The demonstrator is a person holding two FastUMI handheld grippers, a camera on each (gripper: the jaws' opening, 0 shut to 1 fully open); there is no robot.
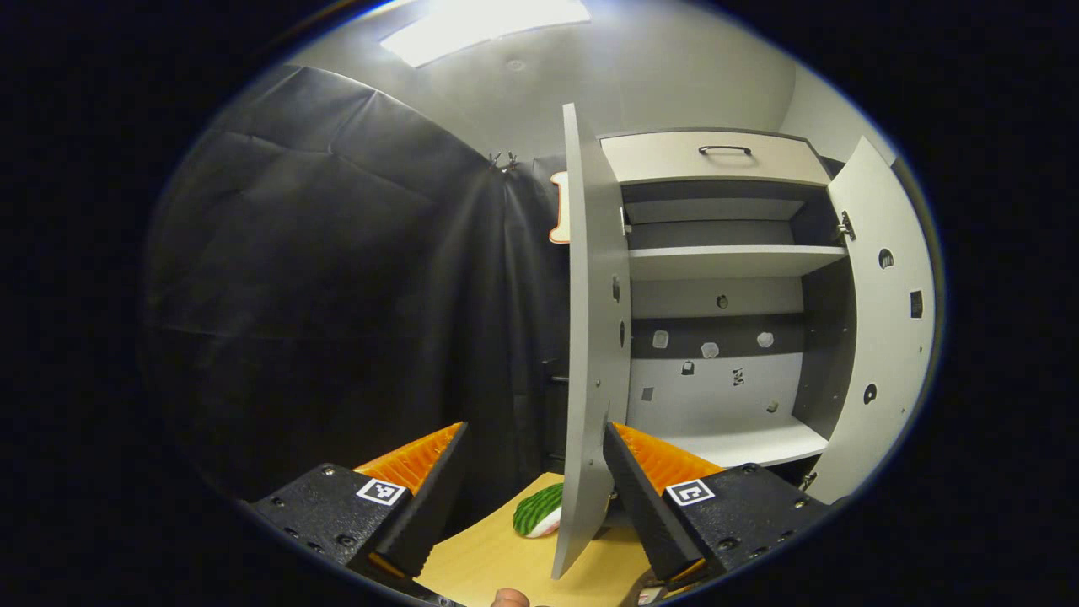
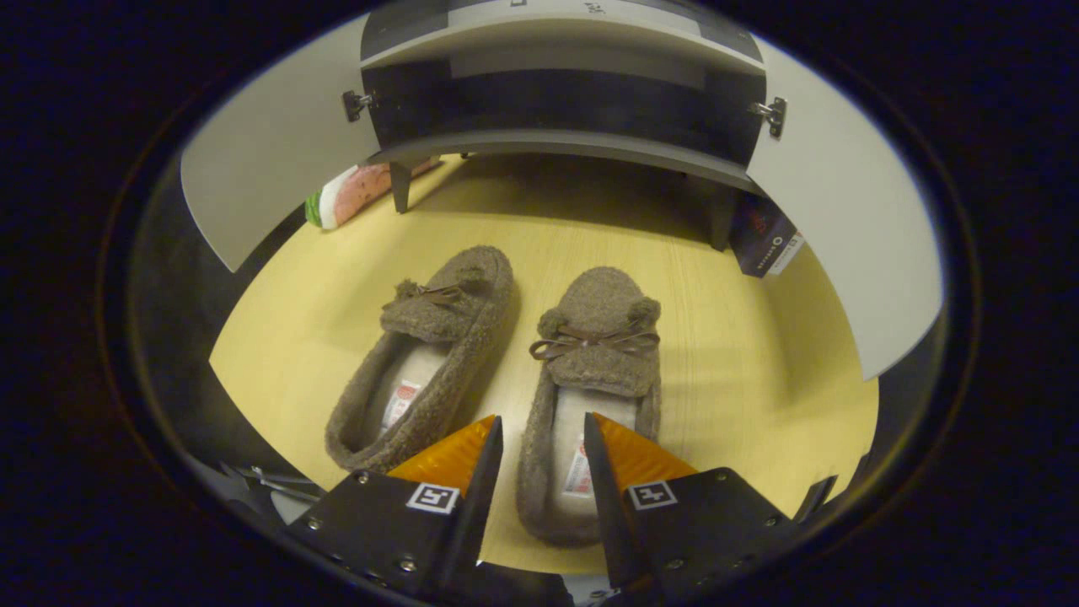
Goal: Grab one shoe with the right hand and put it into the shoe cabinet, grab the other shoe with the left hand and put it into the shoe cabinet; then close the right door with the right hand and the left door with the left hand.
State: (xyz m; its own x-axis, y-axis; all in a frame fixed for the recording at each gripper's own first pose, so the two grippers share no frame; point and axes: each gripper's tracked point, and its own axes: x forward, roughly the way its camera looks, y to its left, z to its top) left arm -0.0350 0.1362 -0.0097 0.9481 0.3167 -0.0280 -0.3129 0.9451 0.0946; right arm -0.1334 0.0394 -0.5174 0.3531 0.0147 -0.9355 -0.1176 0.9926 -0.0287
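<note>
Two brown fuzzy slippers lie side by side on the yellow table (image 2: 742,362), toes toward the shoe cabinet (image 2: 556,145). My right gripper (image 2: 542,419) hovers open over the heel of the right slipper (image 2: 598,337); that slipper's left side wall sits between the fingers, and a strip of table shows beside the left finger. The left slipper (image 2: 438,329) lies free. My left gripper (image 1: 535,427) is open, holds nothing and faces the cabinet (image 1: 725,261). Both doors stand open: the left door (image 1: 590,337) edge-on close ahead, the right door (image 1: 885,320) swung wide.
A watermelon-patterned object (image 1: 539,510) (image 2: 350,194) lies on the table by the cabinet's left leg. A dark tagged packet (image 2: 763,240) leans by the right leg. The cabinet has a top drawer (image 1: 725,156) and bare shelves. Black cloth (image 1: 337,295) hangs on the left.
</note>
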